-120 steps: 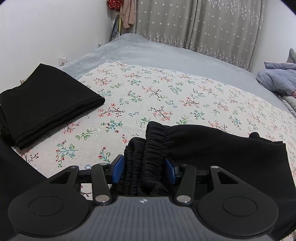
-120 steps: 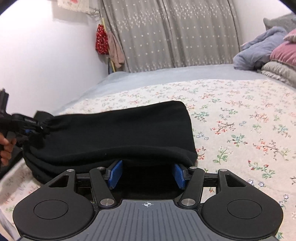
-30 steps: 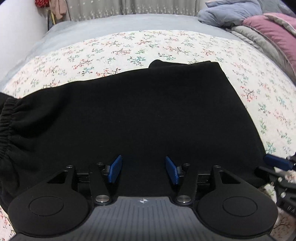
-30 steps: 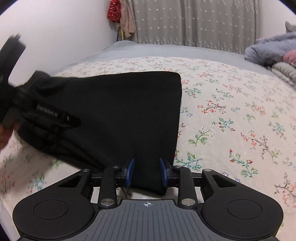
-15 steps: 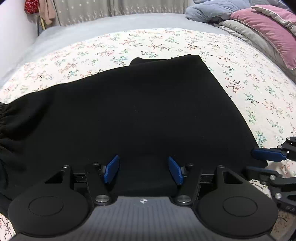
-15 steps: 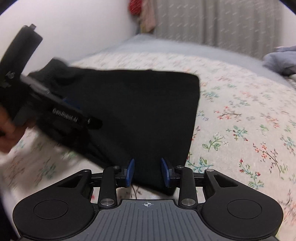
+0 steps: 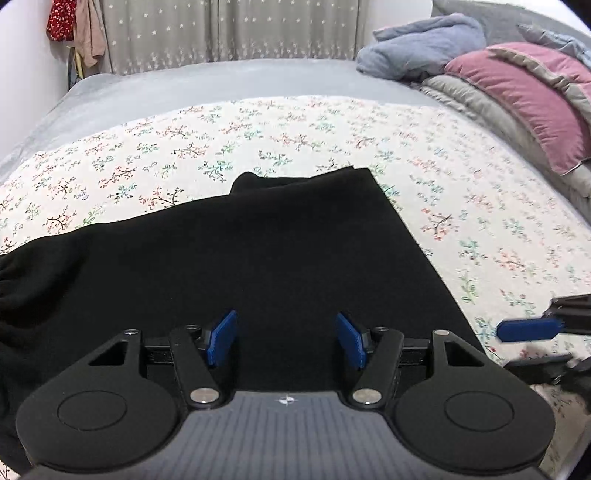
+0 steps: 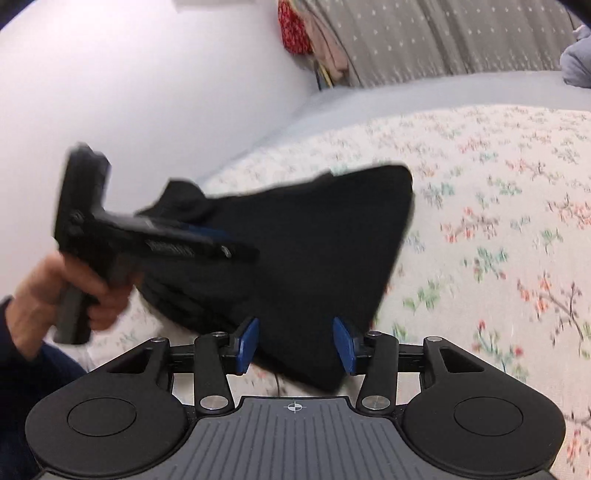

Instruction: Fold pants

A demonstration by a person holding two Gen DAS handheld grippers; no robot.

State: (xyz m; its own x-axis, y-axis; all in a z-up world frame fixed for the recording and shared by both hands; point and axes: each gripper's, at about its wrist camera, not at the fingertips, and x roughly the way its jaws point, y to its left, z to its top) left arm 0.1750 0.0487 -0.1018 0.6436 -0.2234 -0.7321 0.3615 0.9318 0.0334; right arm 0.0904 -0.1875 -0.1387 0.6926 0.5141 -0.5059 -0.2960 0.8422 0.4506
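Observation:
Black pants [image 7: 258, 251] lie folded flat on the floral bedspread [image 7: 295, 129], waistband gathers at the left edge. My left gripper [image 7: 286, 339] hovers over their near edge, open, its blue pads clear of the cloth. In the right wrist view a hand [image 8: 74, 291] holds the left gripper [image 8: 229, 243] over the pants [image 8: 314, 251]. My right gripper [image 8: 295, 345] is at the near right corner of the pants with its jaws opening. The cloth lies between the pads, which do not press on it. The right gripper [image 7: 504, 348] shows at the left view's right edge.
Pink and grey pillows and quilts [image 7: 517, 92] are stacked along the bed's far right, with a blue-grey blanket [image 7: 421, 48] behind. A white wall [image 8: 147, 92] runs along the bed's left side. Curtains [image 7: 229, 29] and hanging clothes [image 7: 74, 33] are at the back.
The right gripper's jaws have spread and released the pants corner, and it has swung left toward the other gripper. The left gripper's jaws widened slightly and it shifted over the pants.

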